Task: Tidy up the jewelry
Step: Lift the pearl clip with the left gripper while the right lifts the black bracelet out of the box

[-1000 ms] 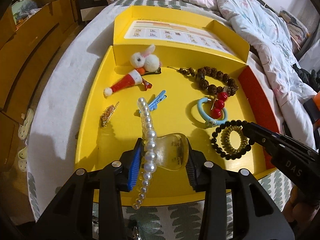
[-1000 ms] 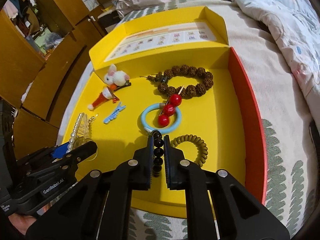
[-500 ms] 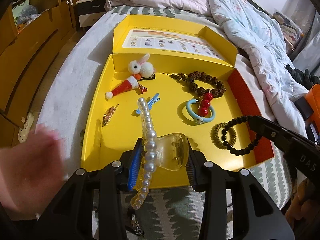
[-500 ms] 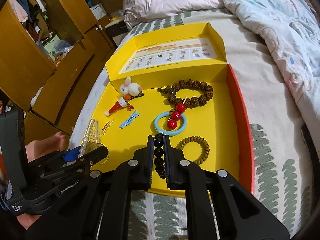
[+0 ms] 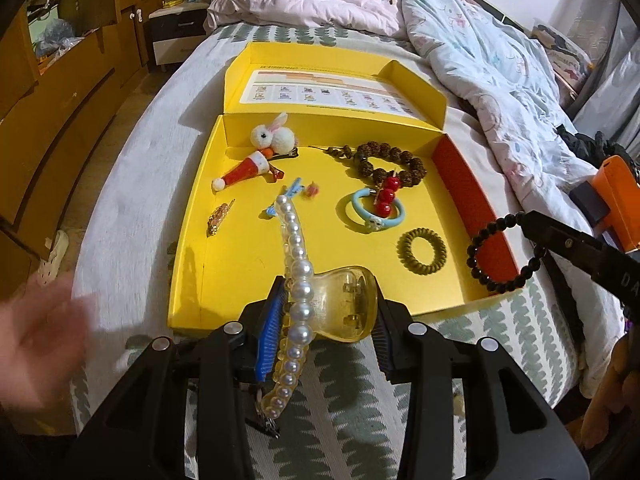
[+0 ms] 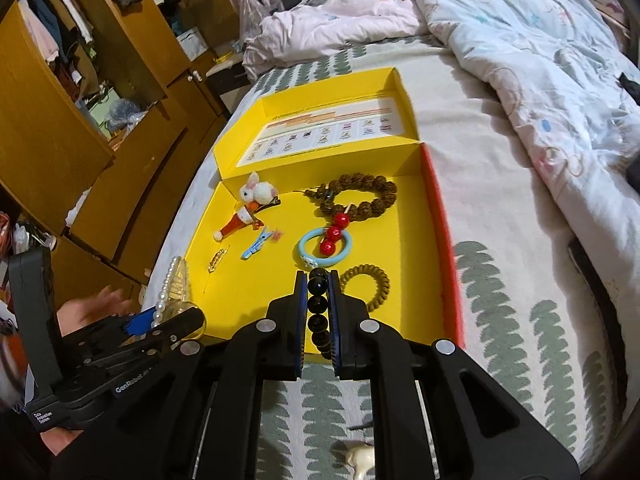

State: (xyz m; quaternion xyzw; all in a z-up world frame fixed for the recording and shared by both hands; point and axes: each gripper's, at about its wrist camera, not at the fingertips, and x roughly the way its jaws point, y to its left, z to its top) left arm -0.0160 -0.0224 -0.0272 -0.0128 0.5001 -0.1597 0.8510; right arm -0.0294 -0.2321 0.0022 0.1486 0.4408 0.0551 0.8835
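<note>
An open yellow box (image 5: 236, 256) lies on the bed and holds jewelry. My left gripper (image 5: 320, 312) is shut on a clear amber claw clip with a pearl row (image 5: 296, 264), held over the box's near edge. It also shows in the right wrist view (image 6: 176, 292). My right gripper (image 6: 318, 300) is shut on a black bead bracelet (image 6: 318, 304), which hangs at the box's near right corner in the left wrist view (image 5: 500, 256). In the box lie a brown bead bracelet (image 5: 390, 162), a blue hair tie with red beads (image 5: 376, 210) and an olive coil tie (image 5: 422, 256).
The box also holds a bunny clip (image 5: 272, 136), a santa-hat clip (image 5: 244, 170), a blue clip (image 5: 288, 196) and a gold clip (image 5: 220, 218). A rumpled quilt (image 6: 540, 40) lies right. Wooden cabinets (image 6: 80, 128) stand left. A blurred hand (image 5: 40, 336) is at the left.
Both grippers have pulled back and up from the box with their items. The black bracelet came off the box floor. A hand has come into view at the left.
</note>
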